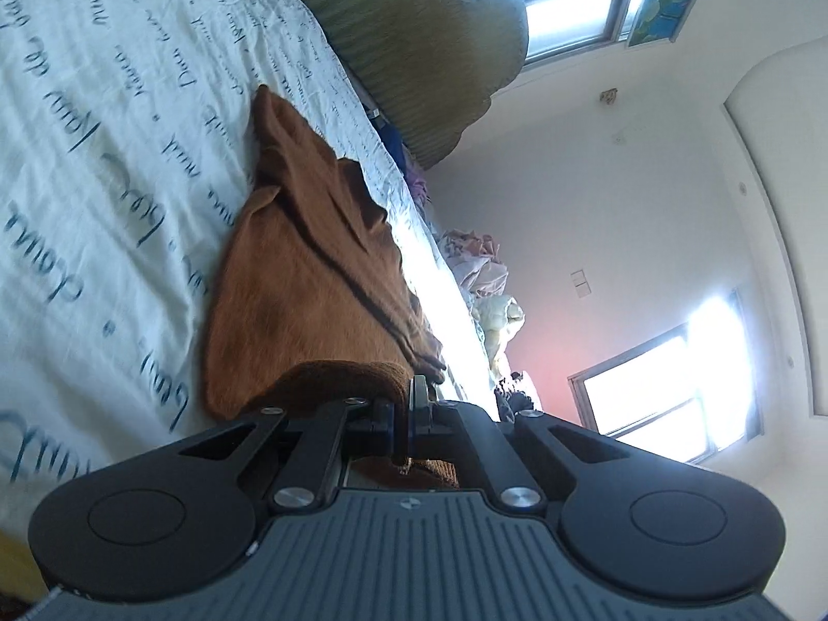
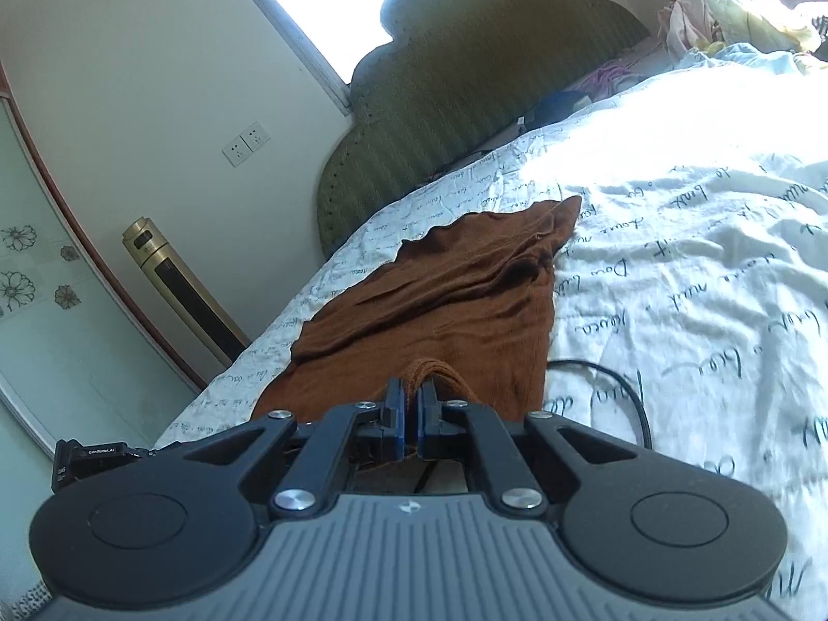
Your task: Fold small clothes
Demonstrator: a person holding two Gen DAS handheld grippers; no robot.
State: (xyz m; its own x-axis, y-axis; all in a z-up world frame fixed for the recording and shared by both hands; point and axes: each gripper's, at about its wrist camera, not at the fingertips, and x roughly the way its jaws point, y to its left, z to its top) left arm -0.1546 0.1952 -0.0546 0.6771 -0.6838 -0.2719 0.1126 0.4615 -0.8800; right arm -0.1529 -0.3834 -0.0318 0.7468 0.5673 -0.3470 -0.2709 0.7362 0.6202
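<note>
The left hand-held gripper sits at the bottom centre of its view with its jaws pressed together on a thick ribbed edge of the brown garment, which bunches over the left finger and also shows beneath the linkage. From that pinch the garment runs up and left across the middle of the frame, creased and partly lifted, ending in a narrow tip near the upper centre. It lies on the white bed sheet printed with dark script, which fills the left of the frame; the green headboard stands at the top. The right hand-held gripper, at the bottom centre of its own view, is likewise clamped on a folded brown edge that rises between its blue pads. Beyond it the garment spreads upward through the frame's centre, its far corner pointing to the upper right. A black cable curls on the sheet just right of the garment. A gold tower fan stands at left beside the bed.
</note>
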